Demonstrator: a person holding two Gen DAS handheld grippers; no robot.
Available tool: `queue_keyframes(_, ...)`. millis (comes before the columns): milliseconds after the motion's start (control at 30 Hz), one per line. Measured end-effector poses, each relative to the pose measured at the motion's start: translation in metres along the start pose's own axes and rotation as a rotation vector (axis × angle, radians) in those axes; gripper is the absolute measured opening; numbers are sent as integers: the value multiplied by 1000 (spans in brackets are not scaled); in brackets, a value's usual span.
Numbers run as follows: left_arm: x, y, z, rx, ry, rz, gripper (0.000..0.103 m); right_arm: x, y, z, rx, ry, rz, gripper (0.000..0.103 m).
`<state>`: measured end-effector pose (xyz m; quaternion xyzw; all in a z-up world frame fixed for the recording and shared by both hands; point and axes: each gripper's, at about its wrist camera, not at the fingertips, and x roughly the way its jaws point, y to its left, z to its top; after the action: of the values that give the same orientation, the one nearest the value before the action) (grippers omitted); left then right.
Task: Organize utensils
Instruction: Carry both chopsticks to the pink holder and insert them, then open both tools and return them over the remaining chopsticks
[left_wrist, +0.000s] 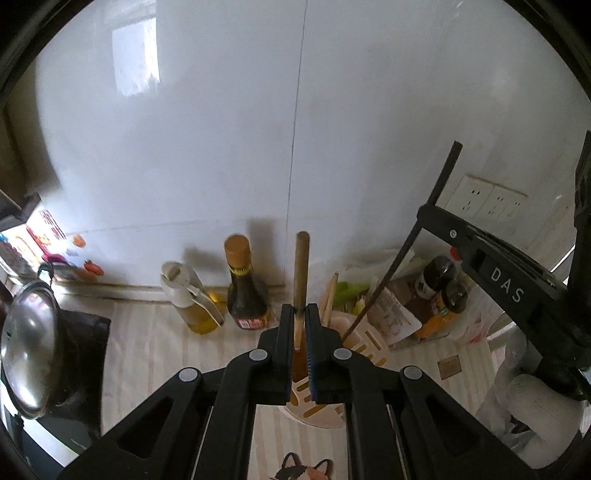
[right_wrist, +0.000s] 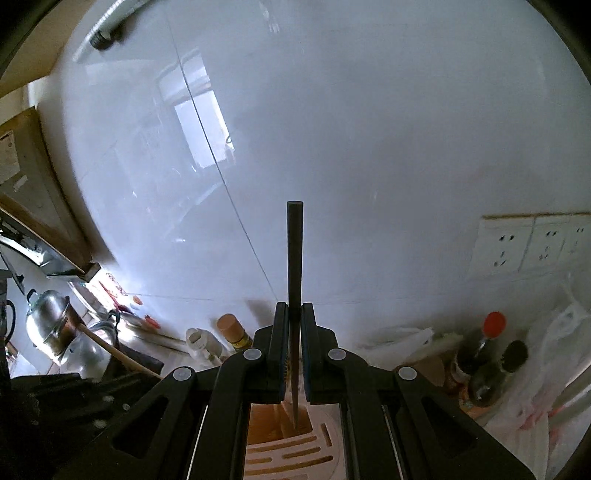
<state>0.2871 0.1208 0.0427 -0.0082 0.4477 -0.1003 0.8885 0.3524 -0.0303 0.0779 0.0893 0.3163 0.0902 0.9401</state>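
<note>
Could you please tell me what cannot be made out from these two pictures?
- Wooden stick: lower end, left view, hidden by left gripper.
- Black chopstick: whether its tip touches the holder, right view, unclear.
- Holder base: both views, behind gripper arms.
- Bottle labels: too small.
- Right gripper: hand out of frame.

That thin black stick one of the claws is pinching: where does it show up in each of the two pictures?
Left wrist view: the black chopstick slants across the right side, held by the right gripper, its lower tip at the slotted utensil holder.
Right wrist view: the black chopstick stands upright at centre, clamped in the right gripper, tip over the holder.
Shared landmark: the brown-capped dark sauce bottle against the white wall.
</note>
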Motion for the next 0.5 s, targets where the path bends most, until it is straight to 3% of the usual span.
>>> queue_keyframes(367, 24, 10, 0, -64, 62, -13, 9, 32, -10, -22, -42, 68, 7, 8)
queue_keyframes(400, 24, 12, 1, -79, 64, -14, 12, 33, -9, -23, -44, 78, 7, 10)
queue_keyframes(433, 22, 14, 2, -90, 61, -3, 16, 32, -10, -24, -44, 83, 8, 23)
queue_keyframes(467, 19, 15, 3, -97, 50, 0, 27, 30, -11, -24, -43, 83, 9, 40)
queue_keyframes(500, 13, 18, 3, -109, 30, 4, 50, 29, -11, -23, -40, 82, 8, 46)
